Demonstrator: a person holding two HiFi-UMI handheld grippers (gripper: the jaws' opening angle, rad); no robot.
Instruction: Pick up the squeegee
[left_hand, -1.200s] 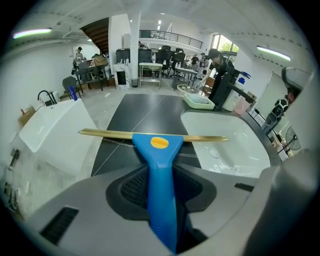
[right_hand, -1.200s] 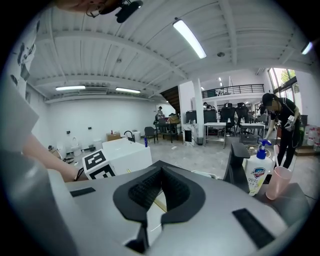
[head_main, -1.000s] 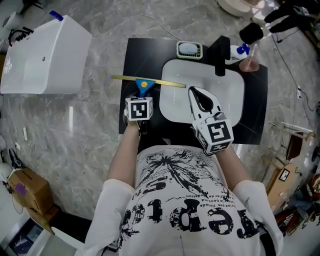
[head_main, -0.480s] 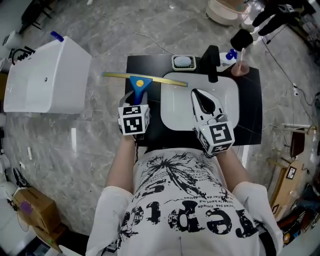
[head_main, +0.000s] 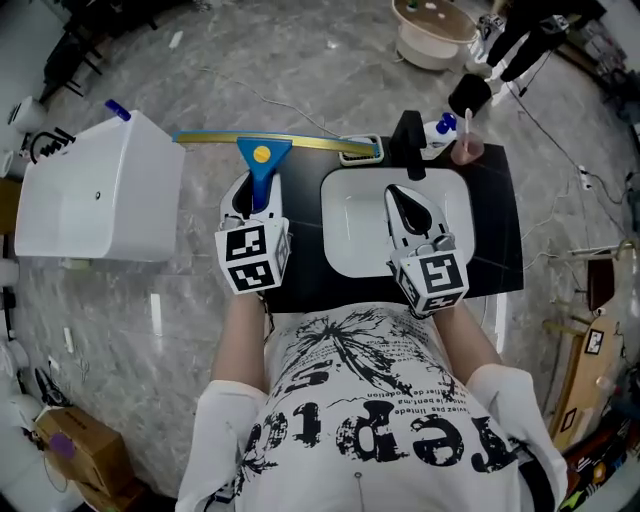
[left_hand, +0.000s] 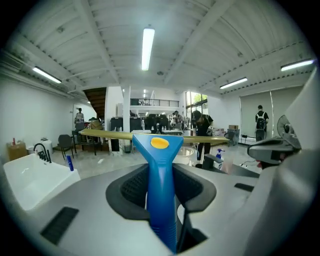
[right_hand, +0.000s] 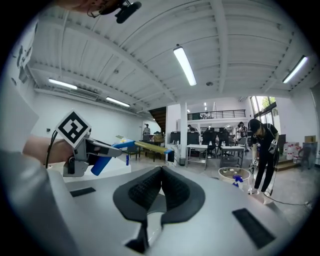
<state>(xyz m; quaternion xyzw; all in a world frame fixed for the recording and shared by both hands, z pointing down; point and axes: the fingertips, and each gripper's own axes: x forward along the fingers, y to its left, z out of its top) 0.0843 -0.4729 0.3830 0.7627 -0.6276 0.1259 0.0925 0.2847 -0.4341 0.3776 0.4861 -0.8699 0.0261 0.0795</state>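
The left gripper (left_hand: 161, 192) has its jaws clamped, partly closed, on the blue handle of the squeegee (left_hand: 160, 148), gripping it low on the shaft. The tool's head points away from the person. Its yellow button sits just past the jaw tips and its brass-coloured blade runs crosswise in the air. In the head view the blade hangs above the far left corner of the black counter (head_main: 495, 235), one end reaching out over the grey marble floor (head_main: 180, 290).

The right gripper (right_hand: 161, 181) is beside it, over the white sink basin (head_main: 345, 230) sunk into the counter. Its jaws are pressed together with nothing between them. Its own view catches the left gripper's marker cube (right_hand: 73, 127) and the squeegee held out level beyond it.

At the basin's far edge stand a black faucet (head_main: 407, 135) and, just to its right, a spray bottle with a blue trigger (head_main: 442, 127). A large white box (head_main: 95, 190) sits on the floor left of the counter, and a round white tub (head_main: 430, 22) lies farther off. Across the open hall, a person in black (right_hand: 264, 150) stands near desks and chairs.
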